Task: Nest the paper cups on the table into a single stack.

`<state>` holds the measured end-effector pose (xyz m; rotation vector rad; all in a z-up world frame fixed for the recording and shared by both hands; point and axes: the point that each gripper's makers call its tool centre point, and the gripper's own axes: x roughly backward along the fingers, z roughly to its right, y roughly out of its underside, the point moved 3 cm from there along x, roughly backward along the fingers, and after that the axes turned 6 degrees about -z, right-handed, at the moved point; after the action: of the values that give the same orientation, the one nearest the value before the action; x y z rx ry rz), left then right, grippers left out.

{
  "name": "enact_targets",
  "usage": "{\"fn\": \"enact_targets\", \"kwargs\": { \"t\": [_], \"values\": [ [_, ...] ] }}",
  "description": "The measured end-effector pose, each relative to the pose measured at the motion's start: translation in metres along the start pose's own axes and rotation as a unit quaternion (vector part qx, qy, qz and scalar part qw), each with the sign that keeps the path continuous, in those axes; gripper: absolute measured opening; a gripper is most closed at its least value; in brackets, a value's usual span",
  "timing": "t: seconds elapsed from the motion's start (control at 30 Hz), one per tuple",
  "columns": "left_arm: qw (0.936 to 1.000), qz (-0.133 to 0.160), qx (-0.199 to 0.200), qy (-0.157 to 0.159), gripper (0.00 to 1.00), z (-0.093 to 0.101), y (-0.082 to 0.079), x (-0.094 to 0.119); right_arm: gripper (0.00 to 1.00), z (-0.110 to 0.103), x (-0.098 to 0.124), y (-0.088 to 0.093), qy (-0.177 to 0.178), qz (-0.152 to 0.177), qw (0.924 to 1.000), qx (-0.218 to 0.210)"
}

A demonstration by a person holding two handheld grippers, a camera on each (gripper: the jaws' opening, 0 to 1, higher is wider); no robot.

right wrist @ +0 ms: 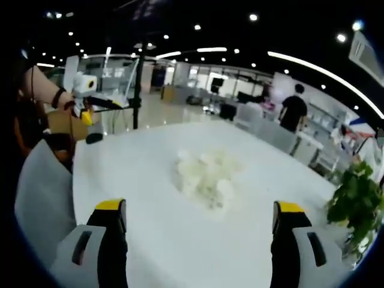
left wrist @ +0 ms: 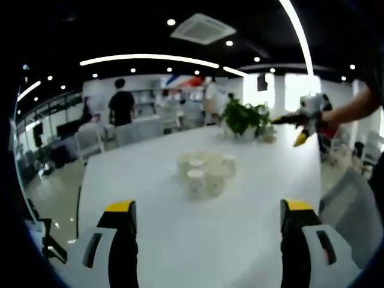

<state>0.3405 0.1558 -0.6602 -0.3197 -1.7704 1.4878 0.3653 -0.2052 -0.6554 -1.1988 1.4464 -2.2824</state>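
Observation:
Several white paper cups (left wrist: 206, 171) stand close together in a cluster on the middle of a white table (left wrist: 144, 192). Some look like short stacks, though blur hides the detail. My left gripper (left wrist: 208, 209) hovers over the near part of the table, short of the cups, its yellow-tipped jaws wide apart and empty. Opposite, a person's hand holds my right gripper (left wrist: 305, 123) above the table's right edge. In the right gripper view the cups (right wrist: 207, 175) are a blurred pale heap ahead of the open, empty right gripper (right wrist: 200, 207). The left gripper (right wrist: 90, 101) shows at the far left.
A potted green plant (left wrist: 243, 117) (right wrist: 357, 207) stands on the table beyond the cups. Grey chairs (left wrist: 90, 141) (right wrist: 42, 192) line the table's sides. A person in black (left wrist: 122, 105) stands in the office behind, among desks.

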Motion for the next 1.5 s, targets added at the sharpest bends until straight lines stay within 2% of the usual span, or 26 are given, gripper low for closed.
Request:
{"fn": "enact_targets", "kwargs": {
  "t": [0.57, 0.8, 1.1, 1.5],
  "values": [
    [1.0000, 0.001, 0.002, 0.000, 1.00, -0.003, -0.002, -0.001, 1.00, -0.005, -0.027, -0.007, -0.016, -0.001, 0.9999, -0.004],
    [0.9999, 0.002, 0.012, 0.005, 1.00, -0.001, 0.000, -0.006, 1.00, -0.011, -0.046, -0.005, -0.020, -0.002, 0.9998, -0.009],
    [0.9998, -0.006, 0.016, 0.005, 1.00, -0.003, 0.005, -0.007, 0.99, -0.019, -0.068, -0.012, -0.033, 0.006, 0.9994, -0.009],
    [0.9998, -0.005, 0.020, 0.004, 1.00, -0.004, 0.006, -0.009, 0.97, -0.020, -0.091, -0.006, -0.030, -0.001, 0.9994, -0.017]
  ]
}}
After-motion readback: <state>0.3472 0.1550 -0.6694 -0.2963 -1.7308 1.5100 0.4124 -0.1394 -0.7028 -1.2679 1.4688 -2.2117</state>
